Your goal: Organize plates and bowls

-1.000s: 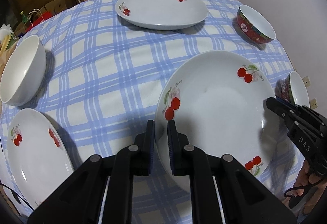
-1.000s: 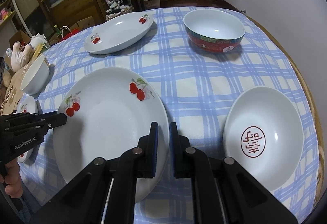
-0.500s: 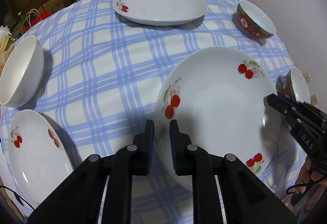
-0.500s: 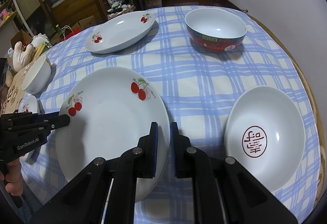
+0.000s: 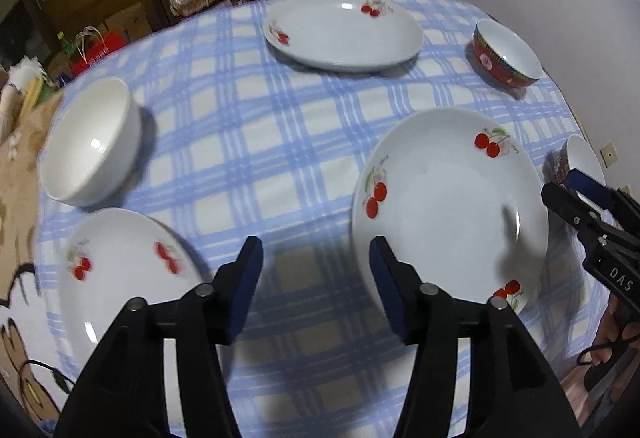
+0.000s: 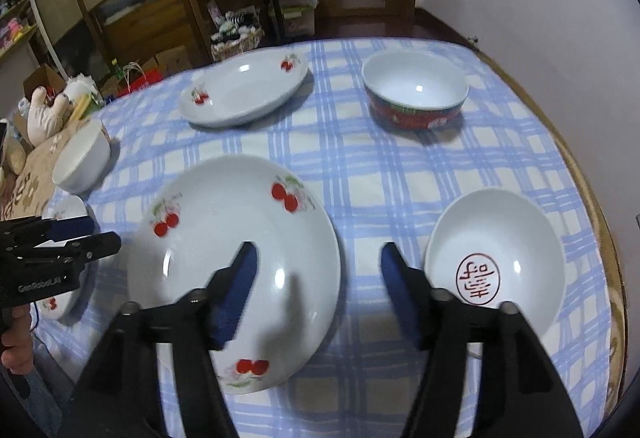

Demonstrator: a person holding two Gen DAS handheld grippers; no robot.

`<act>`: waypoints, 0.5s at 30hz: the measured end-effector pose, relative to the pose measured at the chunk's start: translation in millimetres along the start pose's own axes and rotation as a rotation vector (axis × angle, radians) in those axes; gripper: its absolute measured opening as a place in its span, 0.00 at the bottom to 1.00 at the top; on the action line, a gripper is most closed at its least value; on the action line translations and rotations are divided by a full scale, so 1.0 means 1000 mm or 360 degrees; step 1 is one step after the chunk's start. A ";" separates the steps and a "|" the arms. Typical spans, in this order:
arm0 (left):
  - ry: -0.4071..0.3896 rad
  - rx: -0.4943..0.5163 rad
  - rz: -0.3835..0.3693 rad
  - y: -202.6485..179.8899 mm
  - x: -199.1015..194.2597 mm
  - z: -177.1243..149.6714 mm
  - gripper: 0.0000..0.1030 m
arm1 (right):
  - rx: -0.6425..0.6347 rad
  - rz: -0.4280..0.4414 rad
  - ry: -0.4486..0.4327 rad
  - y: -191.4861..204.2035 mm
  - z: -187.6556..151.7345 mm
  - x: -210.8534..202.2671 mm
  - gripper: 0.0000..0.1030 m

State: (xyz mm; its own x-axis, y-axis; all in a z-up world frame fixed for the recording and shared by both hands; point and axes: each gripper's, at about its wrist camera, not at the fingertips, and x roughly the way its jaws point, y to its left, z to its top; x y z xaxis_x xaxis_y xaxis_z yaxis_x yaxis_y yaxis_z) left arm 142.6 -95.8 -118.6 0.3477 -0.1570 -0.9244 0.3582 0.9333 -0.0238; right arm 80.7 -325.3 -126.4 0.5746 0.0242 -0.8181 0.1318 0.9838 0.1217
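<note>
left gripper (image 5: 316, 270): jaws opening, nothing between, above blue-checked cloth on table (image 5: 248, 142) | large white cherry-print plate (image 5: 448, 206) at right | plain white bowl (image 5: 90, 142) left | right gripper (image 5: 576, 194) at right edge

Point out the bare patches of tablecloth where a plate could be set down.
Widest bare cloth: between the white bowl, far cherry plate and big cherry plate. Another strip runs between the big plate and the stamped bowl, below the red bowl. Crowded at the near-left cherry plate.
</note>
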 end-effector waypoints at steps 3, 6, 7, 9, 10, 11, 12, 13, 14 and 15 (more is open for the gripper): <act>-0.0033 -0.0001 0.0027 0.010 -0.019 0.003 0.78 | -0.0008 0.0014 -0.0033 0.006 0.005 -0.010 0.88; -0.0062 0.0006 0.0069 0.022 -0.034 0.004 0.87 | -0.0042 0.0033 -0.0068 0.019 0.010 -0.020 0.98; -0.0075 0.0010 0.0090 0.028 -0.040 0.004 0.88 | -0.0054 0.0037 -0.0078 0.023 0.011 -0.022 0.99; -0.0089 0.0017 0.0129 0.039 -0.048 0.001 0.90 | -0.0075 0.0045 -0.0096 0.036 0.012 -0.027 0.99; -0.0084 0.0020 0.0154 0.048 -0.053 0.000 0.90 | -0.0085 0.0056 -0.0099 0.040 0.013 -0.028 0.99; -0.0080 0.0019 0.0162 0.053 -0.055 -0.001 0.90 | -0.0099 0.0072 -0.0101 0.047 0.013 -0.029 0.99; -0.0075 0.0015 0.0170 0.059 -0.058 -0.002 0.90 | -0.0118 0.0089 -0.0103 0.055 0.014 -0.030 0.99; -0.0074 0.0007 0.0182 0.068 -0.063 -0.003 0.90 | -0.0133 0.0098 -0.0109 0.062 0.015 -0.032 0.99; -0.0073 -0.0001 0.0190 0.076 -0.066 -0.004 0.90 | -0.0146 0.0104 -0.0115 0.067 0.015 -0.033 1.00; -0.0072 -0.0009 0.0195 0.082 -0.069 -0.005 0.90 | -0.0168 0.0119 -0.0121 0.077 0.015 -0.034 0.99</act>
State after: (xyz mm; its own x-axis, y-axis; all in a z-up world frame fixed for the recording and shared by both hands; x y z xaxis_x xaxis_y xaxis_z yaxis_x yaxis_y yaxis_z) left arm 143.4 -6.7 -59.3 0.4273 -0.0559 -0.9024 0.3059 0.9481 0.0862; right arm 83.6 -253.1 -80.9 0.6396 0.0885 -0.7636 0.0031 0.9931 0.1176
